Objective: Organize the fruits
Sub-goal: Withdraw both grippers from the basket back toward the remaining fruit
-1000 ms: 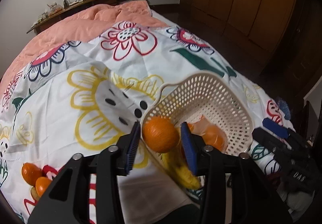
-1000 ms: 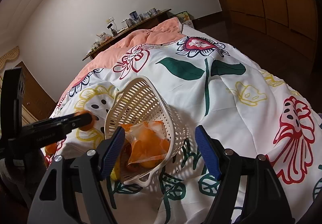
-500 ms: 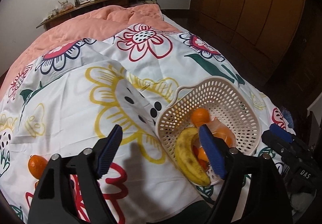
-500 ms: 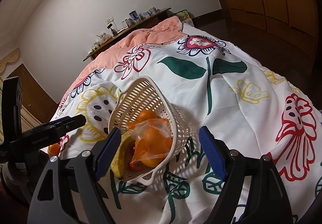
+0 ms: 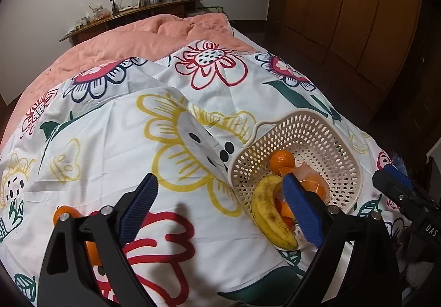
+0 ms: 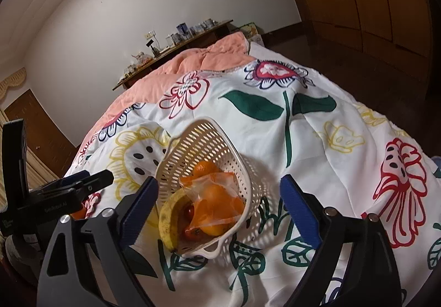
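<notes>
Most fruits are sitting in the basket; two oranges are waiting on the bed left of it. Left gripper and right gripper are gaping, having just been opening, grasping nothing.

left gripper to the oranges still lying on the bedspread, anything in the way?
Nothing visible blocks it. The left gripper is open and empty, its jaws just having opened. The loose oranges lie on the bedspread at its lower left, partly hidden behind its own left finger. The basket sits on the opposite side.
</notes>
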Demonstrator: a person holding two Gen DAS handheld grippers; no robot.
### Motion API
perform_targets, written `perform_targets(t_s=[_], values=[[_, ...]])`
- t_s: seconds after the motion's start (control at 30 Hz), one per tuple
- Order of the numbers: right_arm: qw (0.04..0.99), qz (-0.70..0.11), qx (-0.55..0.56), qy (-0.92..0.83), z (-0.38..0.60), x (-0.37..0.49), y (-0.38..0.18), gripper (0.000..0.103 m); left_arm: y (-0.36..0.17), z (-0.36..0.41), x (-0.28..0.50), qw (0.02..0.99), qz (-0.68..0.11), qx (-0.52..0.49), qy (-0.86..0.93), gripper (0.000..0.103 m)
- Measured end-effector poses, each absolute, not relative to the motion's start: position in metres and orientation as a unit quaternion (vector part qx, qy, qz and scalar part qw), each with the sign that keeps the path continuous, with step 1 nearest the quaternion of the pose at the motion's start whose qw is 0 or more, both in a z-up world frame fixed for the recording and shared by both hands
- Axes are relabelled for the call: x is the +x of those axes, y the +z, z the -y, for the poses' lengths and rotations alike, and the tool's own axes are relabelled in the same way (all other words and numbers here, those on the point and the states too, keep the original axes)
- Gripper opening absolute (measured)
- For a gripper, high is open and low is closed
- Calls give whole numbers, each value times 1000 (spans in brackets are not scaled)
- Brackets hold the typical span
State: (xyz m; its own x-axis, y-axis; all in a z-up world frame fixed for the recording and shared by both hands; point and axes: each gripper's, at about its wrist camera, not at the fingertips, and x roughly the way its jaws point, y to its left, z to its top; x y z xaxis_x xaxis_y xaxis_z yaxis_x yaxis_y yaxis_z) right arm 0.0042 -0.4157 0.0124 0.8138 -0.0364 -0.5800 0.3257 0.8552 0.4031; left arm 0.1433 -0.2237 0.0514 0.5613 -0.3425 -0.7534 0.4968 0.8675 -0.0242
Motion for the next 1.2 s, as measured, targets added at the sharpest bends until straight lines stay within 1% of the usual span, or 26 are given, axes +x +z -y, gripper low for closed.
perform_targets(t_s=[0.07,0.23,0.33,0.8,0.93,1.1,1.2], values=[[923,-281,241,-103,412,3,16,98,54,218,142,885,-394,93,-231,94],[926,-289,219,-103,403,7,19,98,61,203,137,895,-378,86,-218,98],[927,-296,215,-82,396,10,20,98,63,193,136,898,-378,81,-209,99],[926,-339,161,29,321,24,25,98,64,128,118,906,-384,53,-171,99],[922,-360,129,62,292,27,22,98,62,105,111,908,-385,50,-154,99],[917,-382,72,91,260,24,18,98,54,73,103,906,-400,23,-136,99],[913,-389,63,102,251,23,19,98,47,64,101,904,-407,25,-132,99]])
